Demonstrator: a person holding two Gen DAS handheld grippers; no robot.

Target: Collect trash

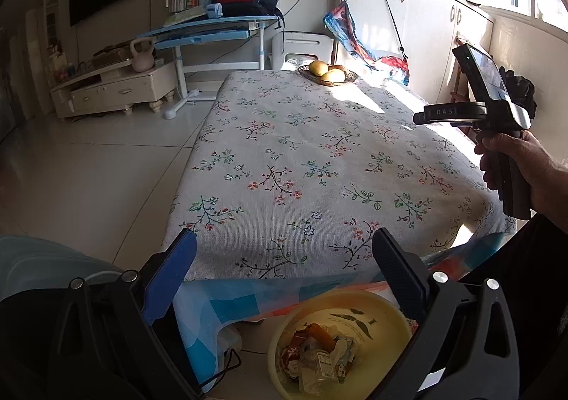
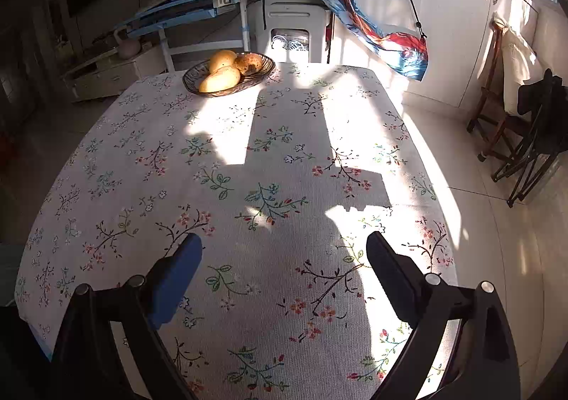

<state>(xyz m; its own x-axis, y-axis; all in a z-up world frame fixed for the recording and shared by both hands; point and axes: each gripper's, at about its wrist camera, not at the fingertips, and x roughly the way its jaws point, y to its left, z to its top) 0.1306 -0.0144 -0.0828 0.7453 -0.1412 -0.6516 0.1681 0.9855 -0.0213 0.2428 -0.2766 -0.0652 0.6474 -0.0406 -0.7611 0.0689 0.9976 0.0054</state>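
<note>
A yellow bin point(image 1: 376, 307) stands on the floor at the table's near edge and holds a pile of wrappers and paper trash point(image 1: 319, 353). My left gripper point(image 1: 284, 243) is open and empty, held above the bin and the table's near edge. My right gripper point(image 2: 284, 247) is open and empty over the near part of the floral tablecloth point(image 2: 248, 158). The right gripper's body point(image 1: 497, 105), held in a hand, also shows at the right in the left wrist view. I see no trash on the tabletop.
A wicker basket of fruit point(image 2: 229, 75) sits at the table's far end, also in the left wrist view point(image 1: 328, 73). A blue desk point(image 1: 213, 28) with a backpack, a TV stand point(image 1: 113, 87), white cabinets point(image 2: 443, 9) and folding chairs point(image 2: 525, 137) surround the table.
</note>
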